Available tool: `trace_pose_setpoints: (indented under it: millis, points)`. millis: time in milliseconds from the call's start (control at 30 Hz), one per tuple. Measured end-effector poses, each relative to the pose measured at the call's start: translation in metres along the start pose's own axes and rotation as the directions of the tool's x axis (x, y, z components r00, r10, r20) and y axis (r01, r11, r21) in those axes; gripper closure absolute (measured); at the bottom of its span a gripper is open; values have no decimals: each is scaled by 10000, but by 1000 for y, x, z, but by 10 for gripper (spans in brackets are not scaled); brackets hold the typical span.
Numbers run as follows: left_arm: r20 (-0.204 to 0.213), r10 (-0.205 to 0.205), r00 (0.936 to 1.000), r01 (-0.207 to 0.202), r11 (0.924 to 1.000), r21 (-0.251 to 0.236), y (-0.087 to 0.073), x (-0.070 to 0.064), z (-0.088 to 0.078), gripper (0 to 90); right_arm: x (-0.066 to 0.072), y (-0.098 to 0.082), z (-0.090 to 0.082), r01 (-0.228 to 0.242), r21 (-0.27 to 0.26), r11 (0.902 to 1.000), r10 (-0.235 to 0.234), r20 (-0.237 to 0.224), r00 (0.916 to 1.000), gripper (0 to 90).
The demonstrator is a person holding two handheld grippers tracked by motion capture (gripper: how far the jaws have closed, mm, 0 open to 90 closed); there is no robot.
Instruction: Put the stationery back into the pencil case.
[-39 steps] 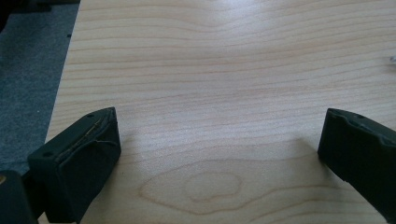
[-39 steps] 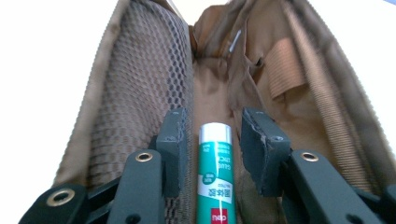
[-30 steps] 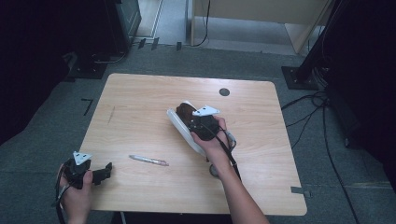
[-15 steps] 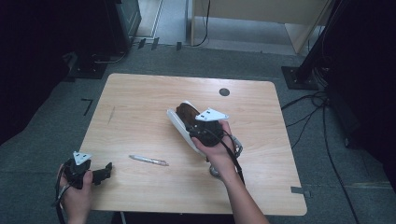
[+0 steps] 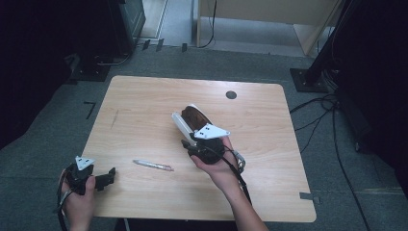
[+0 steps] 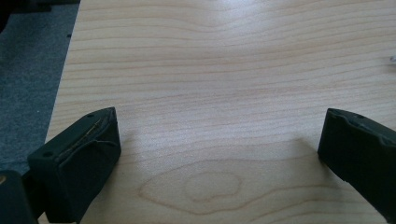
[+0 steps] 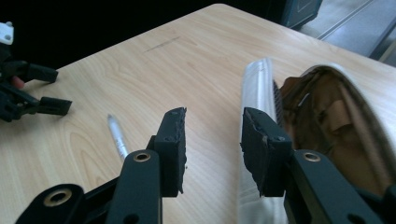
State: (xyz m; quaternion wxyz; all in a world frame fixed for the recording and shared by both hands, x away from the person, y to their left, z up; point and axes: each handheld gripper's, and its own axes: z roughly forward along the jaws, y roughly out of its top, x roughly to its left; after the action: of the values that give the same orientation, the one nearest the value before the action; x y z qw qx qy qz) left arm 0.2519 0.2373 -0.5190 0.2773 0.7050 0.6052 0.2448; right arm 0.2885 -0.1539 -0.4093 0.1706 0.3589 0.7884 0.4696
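An open white pencil case (image 5: pixel 185 122) with a brown lining lies in the middle of the table, its zip edge (image 7: pixel 256 88) and lining (image 7: pixel 327 116) close up in the right gripper view. My right gripper (image 5: pixel 187 146) sits at the case's near end, angled left. Its jaws (image 7: pixel 212 140) stand apart over bare wood, with the case just outside the right-hand one. A silver pen (image 5: pixel 153 165) (image 7: pixel 116 135) lies left of it. My left gripper (image 5: pixel 107 179) (image 7: pixel 32 95) rests at the near left corner, open wide over bare table (image 6: pixel 219 149).
A small black round disc (image 5: pixel 231 95) sits near the table's far edge (image 5: pixel 192 79). Dark stands and cables (image 5: pixel 332 110) crowd the floor to the right and at the back. A faint pencil mark (image 5: pixel 114 118) is on the left of the wood.
My right hand and gripper have drawn back toward the near edge, away from the case's open mouth. The case, the pen and the left gripper have stayed put.
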Motion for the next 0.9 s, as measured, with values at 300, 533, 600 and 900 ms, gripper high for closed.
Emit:
trace_pose_setpoints:
  millis: [300, 533, 600, 900]
  points:
    - [4, -6, 10000, 6, 10000, 1, 0, 0, 0, 0, 16, -16, 10, 71, 226, 9997, -58, -576, 9983, 594]
    - [7, 9, 10000, -9, 10000, 17, 0, 0, 0, 0, 25, -33, 20, 302, 600, 9977, -257, -741, 9969, 588]
    - [6, 8, 10000, -8, 10000, 14, 0, 0, 0, 0, 26, -37, 22, 248, 663, 9975, -195, -799, 9966, 589]
    - [24, 7, 10000, -7, 10000, 1, 0, 0, 0, 0, 34, -52, 32, 288, 1090, 9936, -170, -1077, 9940, 646]
